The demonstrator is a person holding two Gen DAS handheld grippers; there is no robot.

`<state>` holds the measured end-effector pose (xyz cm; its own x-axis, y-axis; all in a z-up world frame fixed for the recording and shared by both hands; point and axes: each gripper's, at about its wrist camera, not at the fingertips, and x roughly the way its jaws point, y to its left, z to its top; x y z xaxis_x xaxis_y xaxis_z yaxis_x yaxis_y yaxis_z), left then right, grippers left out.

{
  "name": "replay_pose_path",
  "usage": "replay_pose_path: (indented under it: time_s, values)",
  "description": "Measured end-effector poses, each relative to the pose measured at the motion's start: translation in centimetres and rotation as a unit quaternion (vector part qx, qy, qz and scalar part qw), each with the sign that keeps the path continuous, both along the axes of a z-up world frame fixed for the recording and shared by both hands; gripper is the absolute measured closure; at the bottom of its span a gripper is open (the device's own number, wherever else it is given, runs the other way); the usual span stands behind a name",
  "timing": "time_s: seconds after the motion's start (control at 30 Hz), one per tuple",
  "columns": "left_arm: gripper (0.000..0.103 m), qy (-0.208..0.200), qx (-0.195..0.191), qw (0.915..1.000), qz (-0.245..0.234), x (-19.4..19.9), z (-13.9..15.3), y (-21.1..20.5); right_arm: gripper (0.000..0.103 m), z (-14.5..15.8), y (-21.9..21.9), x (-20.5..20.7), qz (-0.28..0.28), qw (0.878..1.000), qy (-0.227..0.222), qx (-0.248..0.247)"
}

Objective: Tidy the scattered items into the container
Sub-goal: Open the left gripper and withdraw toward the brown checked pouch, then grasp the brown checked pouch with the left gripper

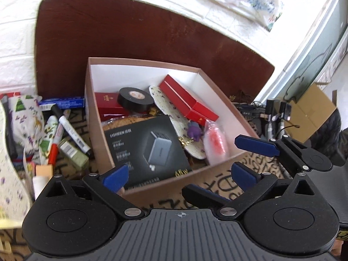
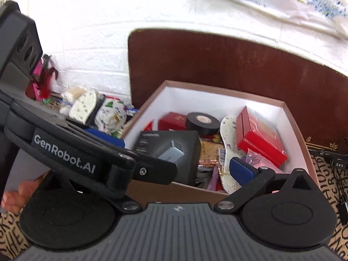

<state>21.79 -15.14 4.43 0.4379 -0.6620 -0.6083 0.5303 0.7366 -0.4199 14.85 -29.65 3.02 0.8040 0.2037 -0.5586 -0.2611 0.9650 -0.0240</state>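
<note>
Several strays, red marker (image 1: 55, 142) included, lying left of cardboard box (image 1: 102, 117). Left tongs (image 1: 180, 176) apart, empty; right tongs (image 1: 243, 158) likewise, crossing close. Likely risk: tongs colliding, snagging box wall.

The left gripper (image 1: 180, 175) is matte black plastic with blue pads on its fingertips (image 1: 116, 175), round silver screws at the linkage pivots, two disc-shaped hubs and a grey ribbed plate bearing a small crosshair mark at 6 o'clock. The right gripper (image 2: 184, 169) has the same build. White "GenRobot.AI" lettering marks the left gripper's body in the right wrist view, with bare skin of a hand (image 2: 15, 195) at 9 o'clock.
</note>
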Motion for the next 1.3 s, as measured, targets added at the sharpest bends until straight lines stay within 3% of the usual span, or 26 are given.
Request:
replay_pose_path:
  time_s: [0.3,0.47,0.63,0.9,1.3]
  values:
    - [0.000,-0.025,-0.009,0.9992,0.029,-7.3,-0.7,5.0,0.001,0.0,3.9,-6.3,0.022,0.998,-0.046,0.028]
    - [0.000,-0.051,0.023,0.9967,0.059,-11.9,-3.4,7.9,0.001,-2.9,6.6,-10.1,0.019,0.998,-0.048,0.043]
    - [0.000,-0.045,0.055,0.9922,0.103,-14.3,-7.2,10.1,0.001,-7.6,8.1,-11.9,-0.013,0.999,-0.009,0.041]
    - [0.003,-0.005,0.063,0.9913,0.115,-13.1,-10.5,11.2,0.001,-12.3,9.4,-12.3,-0.029,0.997,0.058,0.050]
    - [0.015,0.022,0.062,0.9944,0.083,-8.8,-11.7,10.2,0.007,-12.8,10.6,-8.5,-0.020,0.997,0.045,0.059]
